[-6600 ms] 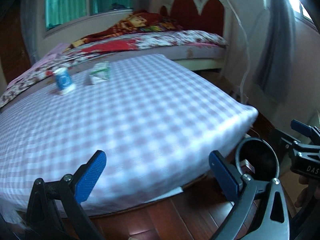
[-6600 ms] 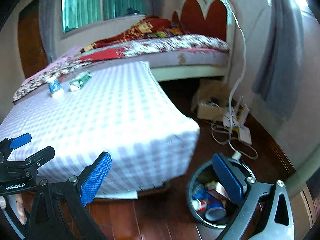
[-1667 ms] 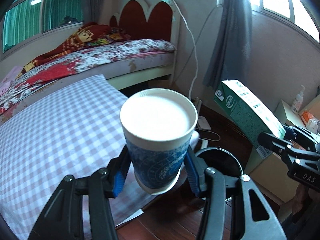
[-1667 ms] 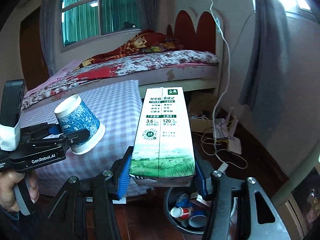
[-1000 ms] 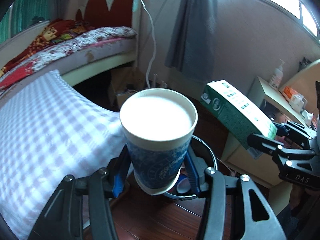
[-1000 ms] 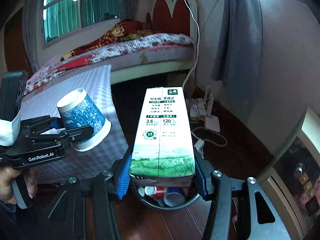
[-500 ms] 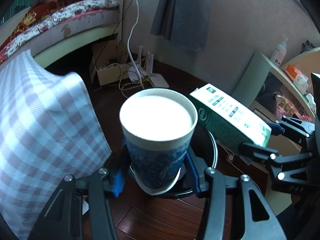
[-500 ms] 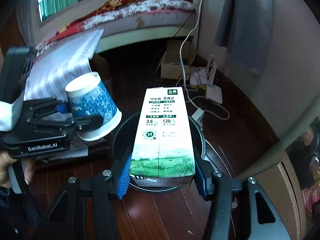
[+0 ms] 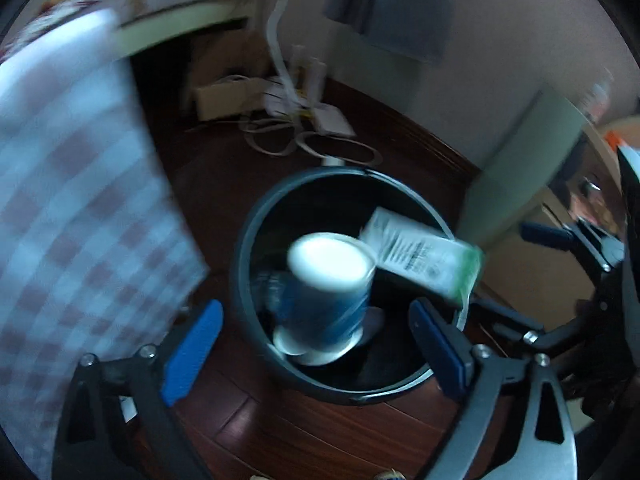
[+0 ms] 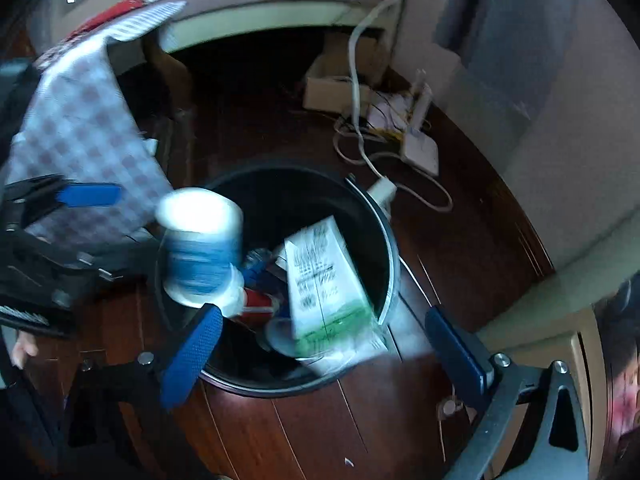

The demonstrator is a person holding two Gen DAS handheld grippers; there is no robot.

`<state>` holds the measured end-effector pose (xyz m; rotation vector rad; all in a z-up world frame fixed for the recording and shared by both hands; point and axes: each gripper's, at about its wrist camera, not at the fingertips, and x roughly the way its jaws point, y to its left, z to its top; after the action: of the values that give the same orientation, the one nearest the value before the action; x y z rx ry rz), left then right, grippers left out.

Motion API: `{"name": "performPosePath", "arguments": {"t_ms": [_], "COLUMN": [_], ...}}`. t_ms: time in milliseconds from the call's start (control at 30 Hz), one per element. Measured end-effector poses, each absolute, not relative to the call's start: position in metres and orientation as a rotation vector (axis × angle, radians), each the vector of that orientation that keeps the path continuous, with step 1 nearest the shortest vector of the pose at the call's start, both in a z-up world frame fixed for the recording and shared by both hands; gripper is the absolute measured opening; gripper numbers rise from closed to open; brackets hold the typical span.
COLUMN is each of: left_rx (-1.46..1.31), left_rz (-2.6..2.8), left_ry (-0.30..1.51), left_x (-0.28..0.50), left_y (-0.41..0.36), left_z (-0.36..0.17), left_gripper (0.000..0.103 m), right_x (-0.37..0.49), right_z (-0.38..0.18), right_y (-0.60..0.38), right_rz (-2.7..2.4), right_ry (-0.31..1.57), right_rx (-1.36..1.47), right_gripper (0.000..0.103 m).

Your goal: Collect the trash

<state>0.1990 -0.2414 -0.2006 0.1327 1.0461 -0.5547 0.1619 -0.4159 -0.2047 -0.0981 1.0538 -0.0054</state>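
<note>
A blue patterned paper cup (image 9: 328, 280) is blurred and loose over the black round bin (image 9: 248, 240), free of my left gripper (image 9: 314, 306), whose jaws are opening wide with no pad touching it. The green and white milk carton (image 10: 324, 280) tips into the bin (image 10: 392, 248), clear of my right gripper (image 10: 322, 312), whose jaws are also opening wide. The left wrist view has the carton (image 9: 424, 256) at the bin's right rim. The right wrist view has the cup (image 10: 200, 244) at the bin's left rim, beside the left gripper's blue finger (image 10: 88, 194).
A checked bedspread (image 9: 72, 200) hangs close on the bin's left. Cables and a white power strip (image 10: 416, 148) lie on the dark wood floor beyond the bin. A pale cabinet (image 9: 520, 160) stands to the right. Cups and a red can (image 10: 260, 300) lie in the bin.
Both grippers have opened and let go: the cup and the carton have left the pads and are dropping into the bin. Both hands have come lower and tilted down over it.
</note>
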Motion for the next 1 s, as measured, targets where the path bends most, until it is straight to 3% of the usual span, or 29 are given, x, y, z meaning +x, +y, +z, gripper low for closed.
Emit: {"name": "performPosePath", "arguments": {"t_ms": [167, 1000], "left_rx": [0.165, 0.136], "left_rz": [-0.414, -0.332], "left_ry": [0.971, 0.94], "left_x": [0.183, 0.166], "left_y": [-0.223, -0.187], "left_z": [-0.198, -0.17], "left_gripper": [0.1, 0.102], "right_x": [0.162, 0.156], "right_z": [-0.206, -0.173], "right_y": [-0.423, -0.379], "right_rz": [-0.036, 0.022], "right_ry": [1.037, 0.972], "right_rx": [-0.04, -0.029], "right_gripper": [0.102, 0.102]}}
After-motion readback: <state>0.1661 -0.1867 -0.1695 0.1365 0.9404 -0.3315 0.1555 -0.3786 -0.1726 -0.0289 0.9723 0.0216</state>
